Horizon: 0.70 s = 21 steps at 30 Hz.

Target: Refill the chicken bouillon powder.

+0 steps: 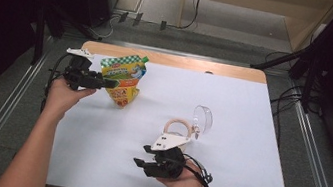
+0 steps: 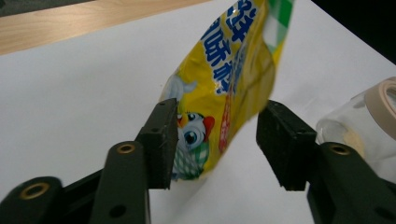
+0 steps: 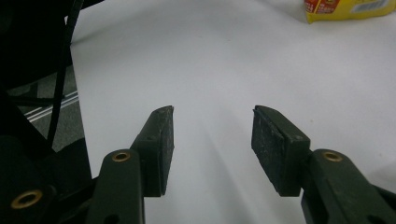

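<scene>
Yellow snack pouch [image 2: 224, 88] stands upright at the bench's far left, between the left gripper [image 1: 108, 83] jaws; those are apart, one pad touching or nearly so. Judged step: gripping the pouch. Next: squeeze evenly, no crumpling. Right gripper [image 3: 212, 140] jaws apart, empty. Glass jar [image 1: 189, 127] lies well apart, not obstructing.

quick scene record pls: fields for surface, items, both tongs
surface: white table sheet
pouch: yellow snack pouch, upright, far left
jar: clear glass jar, on its side, near centre
left tongs: around the pouch's lower part, one pad touching, gap at the other
right tongs: open, nothing between them, over bare sheet
</scene>
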### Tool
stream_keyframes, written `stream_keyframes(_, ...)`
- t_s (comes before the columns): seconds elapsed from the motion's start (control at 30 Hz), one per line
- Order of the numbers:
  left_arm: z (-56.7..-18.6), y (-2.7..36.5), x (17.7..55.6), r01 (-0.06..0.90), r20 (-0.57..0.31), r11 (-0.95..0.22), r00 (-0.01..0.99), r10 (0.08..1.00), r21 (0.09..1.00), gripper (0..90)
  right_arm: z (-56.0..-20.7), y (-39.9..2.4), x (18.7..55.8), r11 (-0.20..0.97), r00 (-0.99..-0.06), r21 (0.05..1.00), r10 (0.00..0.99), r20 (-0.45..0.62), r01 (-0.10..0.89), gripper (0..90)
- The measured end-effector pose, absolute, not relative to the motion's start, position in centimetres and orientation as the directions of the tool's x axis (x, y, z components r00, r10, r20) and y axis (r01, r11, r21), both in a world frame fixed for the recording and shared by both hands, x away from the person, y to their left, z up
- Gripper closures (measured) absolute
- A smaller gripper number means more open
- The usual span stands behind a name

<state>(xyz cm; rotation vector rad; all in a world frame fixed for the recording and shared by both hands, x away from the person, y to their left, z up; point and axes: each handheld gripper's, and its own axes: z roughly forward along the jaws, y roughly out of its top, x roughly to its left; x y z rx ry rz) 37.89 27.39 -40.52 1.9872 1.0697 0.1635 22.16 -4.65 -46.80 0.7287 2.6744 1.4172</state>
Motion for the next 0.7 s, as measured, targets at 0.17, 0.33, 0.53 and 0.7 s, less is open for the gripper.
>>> stream_keyframes(0.17, -40.7, 26.7, 38.4, 0.614, -0.262, -0.257, 0.625, 0.735, 0.746, 60.8, -46.8, -3.3, 23.0, 0.461, -0.888, 0.796, 0.415, 0.198, 0.393, 50.1)
stream_keyframes(0.33, -41.4, 25.3, 38.8, 0.618, -0.277, -0.256, 0.633, 0.723, 0.743, 71.2, -47.2, -2.3, 23.2, 0.454, -0.89, 0.802, 0.411, 0.198, 0.388, 50.1)
stream_keyframes(0.53, -41.2, 25.0, 38.3, 0.602, -0.263, -0.263, 0.643, 0.719, 0.754, 89.9, -48.2, -3.5, 23.1, 0.44, -0.873, 0.799, 0.442, 0.204, 0.409, 50.1)
stream_keyframes(0.7, -39.9, 24.7, 37.8, 0.613, -0.242, -0.334, 0.667, 0.704, 0.716, 90.0, -48.2, -3.9, 23.3, 0.425, -0.866, 0.803, 0.453, 0.211, 0.418, 50.0)
